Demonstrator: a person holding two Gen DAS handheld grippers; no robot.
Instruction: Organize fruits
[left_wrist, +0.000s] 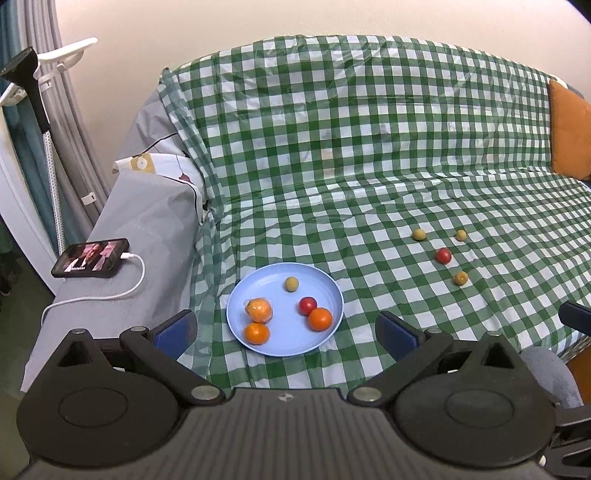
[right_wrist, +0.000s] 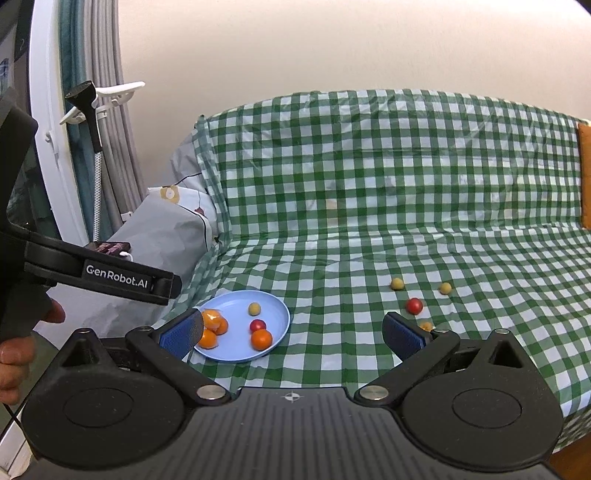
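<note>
Four small fruits, among them a red one (left_wrist: 443, 255), lie loose on the checked cloth (left_wrist: 369, 166), well apart from the blue plate (left_wrist: 325, 288), which already holds five. Both the left gripper (left_wrist: 286, 332) and right gripper (right_wrist: 291, 332) hover with fingers spread and empty. Collection seems partway done; next, the right gripper should probably descend on the nearest yellow fruit (right_wrist: 426, 326), half hidden behind its finger.

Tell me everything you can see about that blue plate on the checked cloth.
The blue plate is round, pale blue, matte like plastic, with a low raised rim. It lies flat on the green-and-white checked cloth, towards its left edge. Five fruits rest on it: three orange ones, one of which looks wrapped in clear film, one small red, one small yellow-green. Neither pair of tongs touches it.
</note>
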